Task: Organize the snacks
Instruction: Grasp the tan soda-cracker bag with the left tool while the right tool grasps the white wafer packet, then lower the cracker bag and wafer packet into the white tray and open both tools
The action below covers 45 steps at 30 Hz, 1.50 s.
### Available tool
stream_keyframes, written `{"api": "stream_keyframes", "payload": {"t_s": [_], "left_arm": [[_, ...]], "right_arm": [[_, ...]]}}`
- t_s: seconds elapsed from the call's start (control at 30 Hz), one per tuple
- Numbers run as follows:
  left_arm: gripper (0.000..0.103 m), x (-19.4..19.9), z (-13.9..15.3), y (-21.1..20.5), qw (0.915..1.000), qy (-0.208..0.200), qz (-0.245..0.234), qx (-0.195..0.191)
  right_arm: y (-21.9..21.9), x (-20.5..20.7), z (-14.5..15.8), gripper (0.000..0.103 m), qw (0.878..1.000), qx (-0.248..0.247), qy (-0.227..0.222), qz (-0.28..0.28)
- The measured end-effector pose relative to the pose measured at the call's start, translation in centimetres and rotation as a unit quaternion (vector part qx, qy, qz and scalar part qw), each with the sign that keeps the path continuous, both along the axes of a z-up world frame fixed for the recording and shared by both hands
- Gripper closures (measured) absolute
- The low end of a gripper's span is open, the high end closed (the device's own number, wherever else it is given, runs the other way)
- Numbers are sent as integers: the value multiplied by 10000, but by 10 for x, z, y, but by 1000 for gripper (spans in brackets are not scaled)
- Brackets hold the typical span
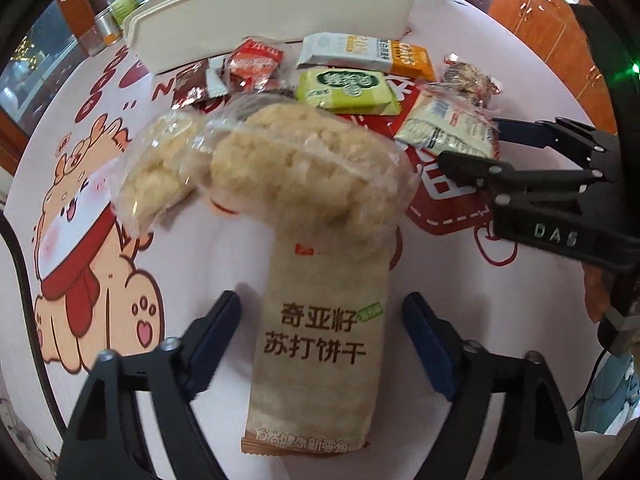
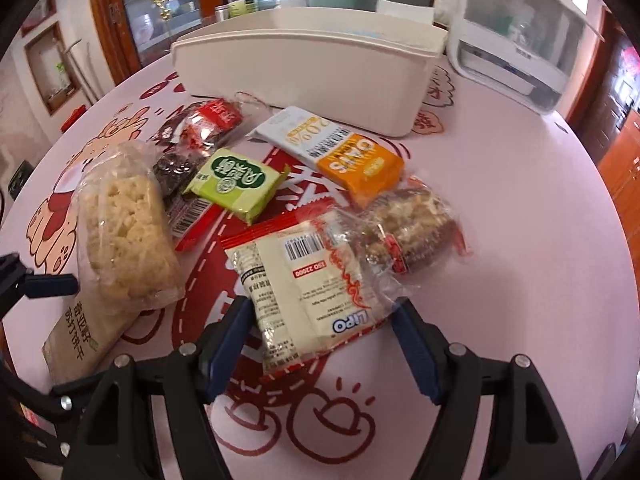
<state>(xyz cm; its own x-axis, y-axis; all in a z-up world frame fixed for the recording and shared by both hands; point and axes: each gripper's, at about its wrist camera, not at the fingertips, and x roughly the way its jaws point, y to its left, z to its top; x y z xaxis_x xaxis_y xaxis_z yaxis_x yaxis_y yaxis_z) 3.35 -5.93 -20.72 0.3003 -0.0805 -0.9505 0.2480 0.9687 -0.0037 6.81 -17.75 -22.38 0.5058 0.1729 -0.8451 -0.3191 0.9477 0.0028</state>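
Several snack packs lie on a pink cartoon tablecloth [image 2: 500, 240] in front of a white bin [image 2: 312, 76]. My left gripper [image 1: 320, 344] is open, its jaws on either side of a brown soda cracker pack [image 1: 316, 352], not touching it. A clear-wrapped rice cake [image 1: 304, 168] rests on that pack's far end. My right gripper [image 2: 320, 340] is open around the near end of a red and white LIPO pack [image 2: 308, 280]. It also shows at the right of the left wrist view [image 1: 468, 148]. The bin appears in the left wrist view [image 1: 280, 12] too.
A green pack [image 2: 236, 184], an orange and white oats bar [image 2: 340, 148], a nut bar [image 2: 412, 228] and red and brown packets [image 2: 200, 128] lie between the grippers and the bin. A white appliance [image 2: 516, 36] stands at the back right; bottles [image 2: 240, 0] behind the bin.
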Motion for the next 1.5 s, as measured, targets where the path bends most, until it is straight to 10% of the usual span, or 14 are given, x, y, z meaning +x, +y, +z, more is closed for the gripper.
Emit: {"api": "stream_keyframes", "payload": {"t_s": [0.2,0.6,1.5], "left_arm": [[50,9,5,-7,9999,40,-78,71],[51,-2,26,-13,9989,211,-309,268],[50,75,272,16,9789,-2008,391,-7]], "right_arm": [[7,-3,3,53,9998,21,-78,190],[6,-30,41,54,9945,997,-86,300],[-15,-29,222,54,9589,2166,-1834,-24]]}}
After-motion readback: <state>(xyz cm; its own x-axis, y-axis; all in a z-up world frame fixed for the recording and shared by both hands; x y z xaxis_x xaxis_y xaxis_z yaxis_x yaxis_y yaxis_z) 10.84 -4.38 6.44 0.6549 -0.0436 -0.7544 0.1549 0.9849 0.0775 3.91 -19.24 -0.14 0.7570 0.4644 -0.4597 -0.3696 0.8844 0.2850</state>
